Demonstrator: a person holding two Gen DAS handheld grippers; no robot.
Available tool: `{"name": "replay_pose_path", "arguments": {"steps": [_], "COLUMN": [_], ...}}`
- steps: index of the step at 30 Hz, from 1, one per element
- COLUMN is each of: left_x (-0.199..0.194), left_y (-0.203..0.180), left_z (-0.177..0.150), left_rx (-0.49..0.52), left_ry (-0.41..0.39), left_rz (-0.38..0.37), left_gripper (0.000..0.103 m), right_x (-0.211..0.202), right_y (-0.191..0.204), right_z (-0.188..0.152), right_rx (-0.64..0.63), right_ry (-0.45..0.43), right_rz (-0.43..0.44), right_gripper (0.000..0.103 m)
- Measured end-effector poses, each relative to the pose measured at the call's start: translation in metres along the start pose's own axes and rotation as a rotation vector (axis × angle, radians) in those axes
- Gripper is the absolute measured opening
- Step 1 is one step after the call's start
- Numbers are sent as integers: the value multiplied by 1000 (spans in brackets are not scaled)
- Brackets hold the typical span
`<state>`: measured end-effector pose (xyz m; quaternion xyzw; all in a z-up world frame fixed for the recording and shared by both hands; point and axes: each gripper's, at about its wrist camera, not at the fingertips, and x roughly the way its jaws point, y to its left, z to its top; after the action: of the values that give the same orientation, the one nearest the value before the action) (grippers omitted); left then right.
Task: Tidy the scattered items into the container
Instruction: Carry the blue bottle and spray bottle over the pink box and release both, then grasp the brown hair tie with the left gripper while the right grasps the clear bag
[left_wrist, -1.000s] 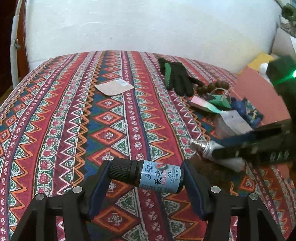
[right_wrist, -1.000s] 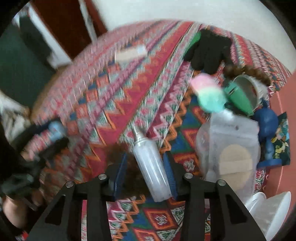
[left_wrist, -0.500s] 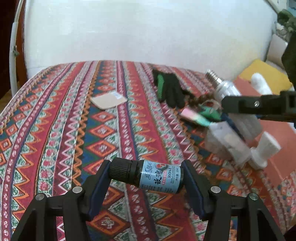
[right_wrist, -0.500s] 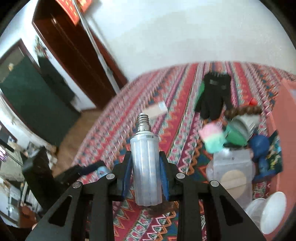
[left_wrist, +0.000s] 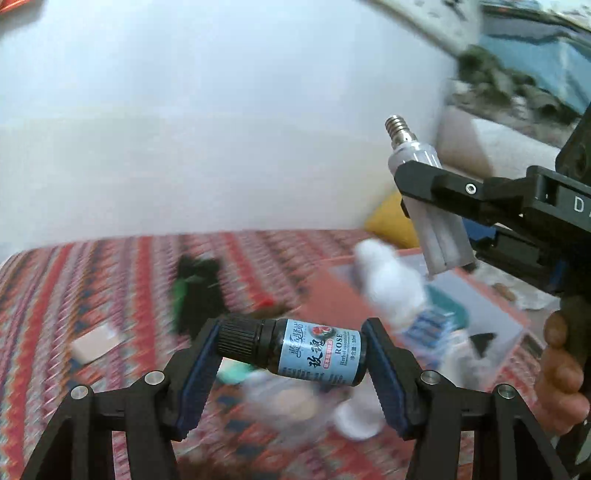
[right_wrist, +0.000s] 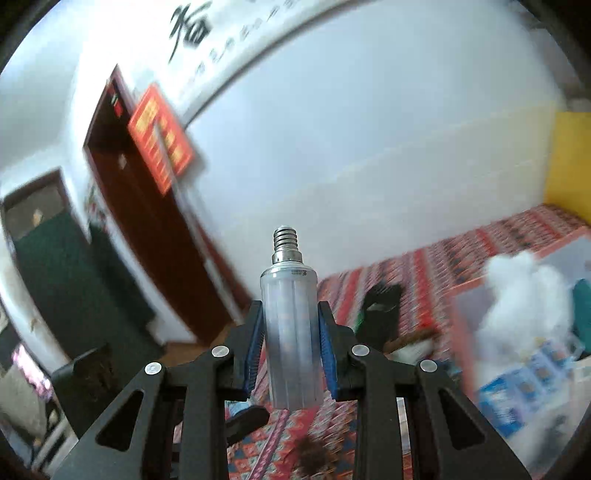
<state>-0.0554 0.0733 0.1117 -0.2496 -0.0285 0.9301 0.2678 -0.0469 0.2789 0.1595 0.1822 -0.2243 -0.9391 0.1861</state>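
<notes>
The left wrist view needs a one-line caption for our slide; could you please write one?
Left gripper clamps a rose oil bottle sideways while the right gripper holds an LED bulb aloft.

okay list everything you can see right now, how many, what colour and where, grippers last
rose oil bottle: one, dark with blue label, lying crosswise in the left grip
LED bulb: one, frosted white, screw base up, in the right grip
glove: one, black and green, on the cloth, blurred
card: one, beige, on the cloth at left
patterned cloth: one, red multicolour, covering the surface
container: one, reddish rim, at right, contents blurred
left hand-held gripper: black, blue pads, shut on bottle
right hand-held gripper: black, blue pads, shut on bulb
hand: one, on the right handle
</notes>
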Motion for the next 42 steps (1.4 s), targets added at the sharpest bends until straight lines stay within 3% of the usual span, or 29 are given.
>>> {"name": "replay_pose_path", "arguments": {"steps": [4, 12, 20, 23, 24, 26, 29, 33, 35, 38, 42], "left_x": [29, 101, 156, 168, 170, 170, 155, 114, 89, 56, 28], "left_y": [-53, -136, -180, -179, -175, -162, -130, -64, -31, 11, 52], "left_z": [15, 23, 16, 10, 9, 11, 11, -16, -45, -92, -144], "left_rx": [62, 125, 168, 162, 150, 117, 47, -30, -39, -43, -100], "left_ry": [21, 133, 183, 201, 213, 227, 219, 210, 219, 258, 318], "left_rz": [-80, -219, -273, -254, -253, -253, -234, -139, -51, 76, 130], "left_gripper": [65, 65, 66, 75, 76, 76, 77, 77, 78, 78, 78], "right_x": [-49, -86, -113, -109, -107, -109, -114, -112, -101, -77, -25], "right_y": [-35, -116, -190, -209, -212, -215, -213, -202, -186, -157, -94], "right_z": [14, 21, 17, 14, 14, 10, 9, 10, 9, 1, -28], "right_rx": [30, 147, 251, 273, 276, 278, 275, 251, 202, 134, -9], "right_ry": [-94, -151, -161, -122, -108, -124, -158, -161, -123, -44, 114], "right_rz": [-134, -296, -377, -389, -408, -451, -459, -434, -404, -288, -152], "right_gripper": [30, 30, 30, 36, 38, 77, 77, 77, 77, 77, 77]}}
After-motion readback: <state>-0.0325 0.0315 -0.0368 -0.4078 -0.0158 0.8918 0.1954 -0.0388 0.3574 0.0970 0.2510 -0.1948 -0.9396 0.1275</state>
